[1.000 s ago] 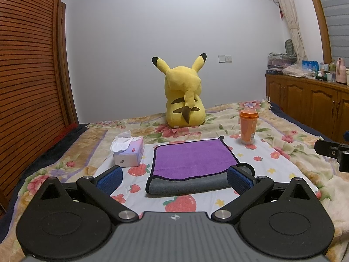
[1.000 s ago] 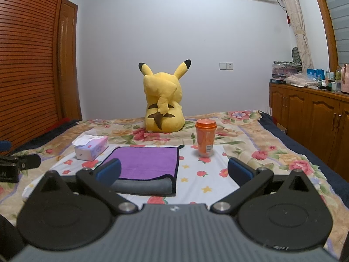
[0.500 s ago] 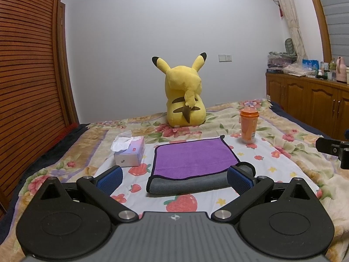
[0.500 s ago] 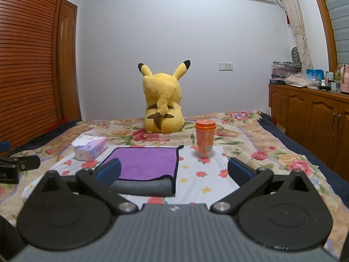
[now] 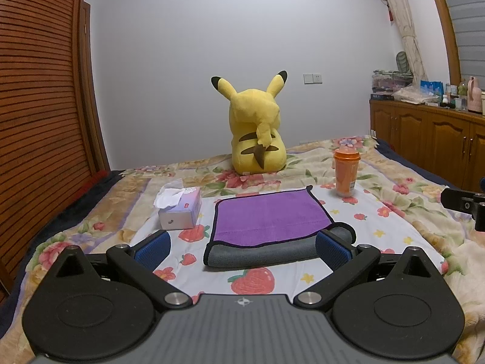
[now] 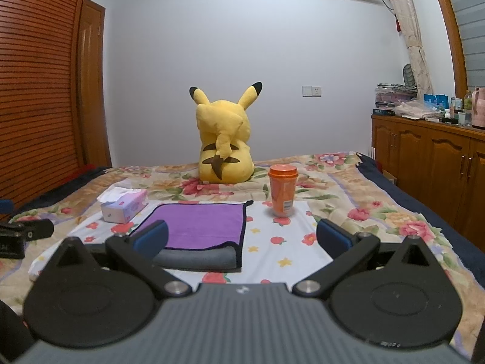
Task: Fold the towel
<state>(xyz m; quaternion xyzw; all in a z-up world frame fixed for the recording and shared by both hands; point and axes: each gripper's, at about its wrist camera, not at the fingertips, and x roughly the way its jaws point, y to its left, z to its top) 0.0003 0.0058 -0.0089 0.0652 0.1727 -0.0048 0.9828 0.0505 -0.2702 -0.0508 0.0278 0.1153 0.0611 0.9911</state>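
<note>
The towel (image 5: pixel 271 220) lies flat near the middle of the bed (image 5: pixel 394 212), purple face up, with a grey strip rolled or doubled along its near edge; it looks already folded at least once, so the step in hand is probably the next fold or a final tidy. Both tools hover above the bed's near edge, each with its fingers wide apart and gripping nothing.

To do it well, the left tool (image 5: pixel 242 247) should come down on the near left corner and the right tool (image 6: pixel 242 239) on the near right corner, pinching every layer, grey and purple together, so the layers do not slide apart. Lift both corners evenly, carry them to the far edge, and lay black hem on black hem. Keep the sweep low: the tissue box (image 5: pixel 180 210) sits just beside the left edge, and the orange cup (image 5: pixel 346 172) stands upright near the far right corner and would tip easily. The soft bed gives under pressure, so a light downward press should help the fingers get under the cloth.

Counted, left to right: one tissue box, one towel, one yellow plush (image 5: pixel 257 130) at the far edge, one cup; two tools
</note>
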